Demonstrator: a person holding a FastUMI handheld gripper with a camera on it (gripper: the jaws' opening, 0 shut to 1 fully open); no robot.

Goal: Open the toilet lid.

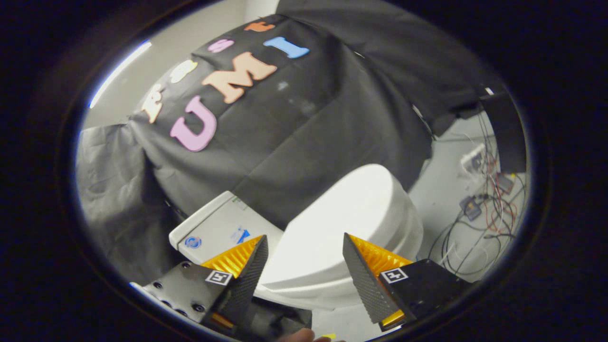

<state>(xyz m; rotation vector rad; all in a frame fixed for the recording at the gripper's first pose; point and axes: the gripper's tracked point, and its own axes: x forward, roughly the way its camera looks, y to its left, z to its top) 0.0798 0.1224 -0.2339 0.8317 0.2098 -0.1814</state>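
A white toilet stands ahead of me with its lid (346,218) lying flat and closed over the bowl (403,237). Its white tank (218,228) sits to the left, against the black cloth wall. My gripper (304,242) is open, its two orange-and-black fingers spread wide. The near part of the lid shows in the gap between the fingers, apart from both of them. Neither finger touches the toilet.
Black cloth (285,142) hangs behind the toilet. Loose cables and small electronics (479,204) lie on the grey floor (441,175) to the right of the bowl. A fingertip (297,336) shows under the fingers.
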